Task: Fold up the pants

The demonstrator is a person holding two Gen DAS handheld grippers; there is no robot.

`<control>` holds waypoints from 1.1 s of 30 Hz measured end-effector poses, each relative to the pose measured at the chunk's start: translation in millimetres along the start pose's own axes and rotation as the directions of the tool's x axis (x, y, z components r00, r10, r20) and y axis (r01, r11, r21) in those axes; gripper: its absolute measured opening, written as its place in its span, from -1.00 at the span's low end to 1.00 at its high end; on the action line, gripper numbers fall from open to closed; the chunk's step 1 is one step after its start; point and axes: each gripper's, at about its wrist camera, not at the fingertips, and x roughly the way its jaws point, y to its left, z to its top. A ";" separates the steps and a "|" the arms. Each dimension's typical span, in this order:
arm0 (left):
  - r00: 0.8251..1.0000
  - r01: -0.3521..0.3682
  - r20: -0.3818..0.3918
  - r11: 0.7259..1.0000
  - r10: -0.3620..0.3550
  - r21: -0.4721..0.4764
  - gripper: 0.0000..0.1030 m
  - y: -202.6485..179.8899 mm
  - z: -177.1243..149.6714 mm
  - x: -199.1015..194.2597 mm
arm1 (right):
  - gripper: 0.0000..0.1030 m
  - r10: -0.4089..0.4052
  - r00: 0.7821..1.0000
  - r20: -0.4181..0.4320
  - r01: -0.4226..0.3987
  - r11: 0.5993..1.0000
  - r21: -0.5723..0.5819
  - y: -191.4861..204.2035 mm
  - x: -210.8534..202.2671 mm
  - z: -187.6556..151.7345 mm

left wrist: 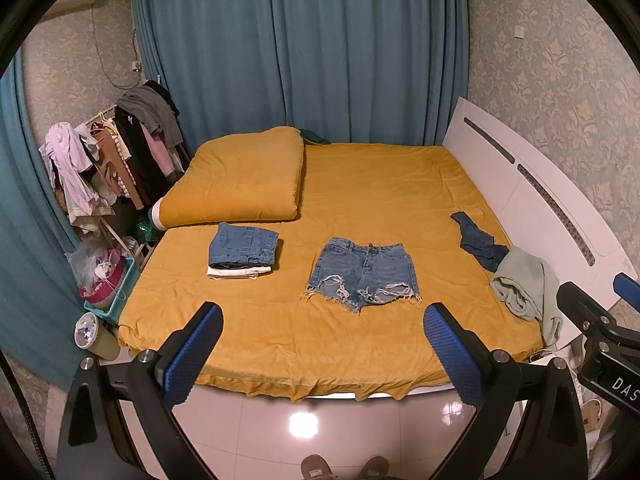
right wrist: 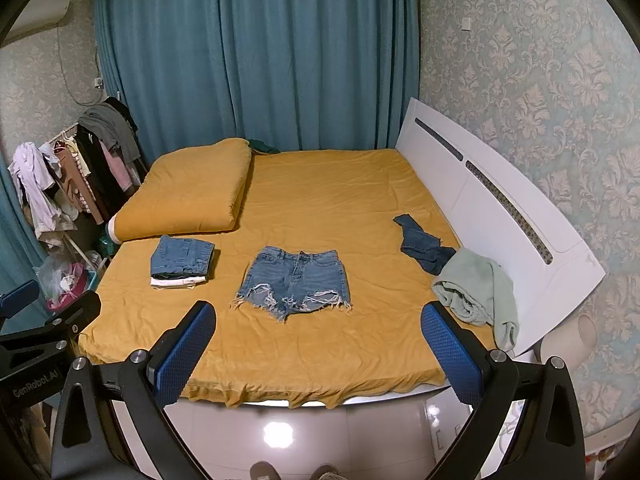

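A pair of frayed denim shorts [left wrist: 363, 275] lies flat and spread on the yellow bed sheet [left wrist: 280, 332], waistband away from me; it also shows in the right wrist view [right wrist: 296, 280]. My left gripper [left wrist: 322, 320] is open and empty, held above the bed's near edge, short of the shorts. My right gripper [right wrist: 318, 318] is open and empty too, at about the same distance. A stack of folded denim and white clothes [left wrist: 242, 250] sits left of the shorts, also seen in the right wrist view [right wrist: 181, 261].
A dark denim piece [right wrist: 424, 248] and a pale green garment [right wrist: 480, 292] lie at the bed's right by the white headboard [right wrist: 500, 208]. A folded yellow quilt [left wrist: 240, 180] lies at the back left. A clothes rack [left wrist: 108, 152] and a basket [left wrist: 108, 284] stand left of the bed.
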 end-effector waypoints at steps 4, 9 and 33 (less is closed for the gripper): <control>1.000 -0.003 0.002 1.000 0.003 0.003 0.99 -1.6 0.5 -0.3 | 1.00 -0.001 1.000 0.001 0.001 1.000 0.001 -1.3 -1.1 0.2; 1.000 -0.003 0.004 1.000 0.003 0.004 0.99 -1.9 0.9 -2.5 | 1.00 0.008 1.000 0.006 -0.008 1.000 0.002 -10.4 -5.7 8.6; 1.000 -0.006 0.015 1.000 0.006 0.001 0.99 -18.8 7.0 -9.1 | 1.00 0.012 1.000 0.015 -0.012 1.000 0.009 -20.7 -14.9 8.4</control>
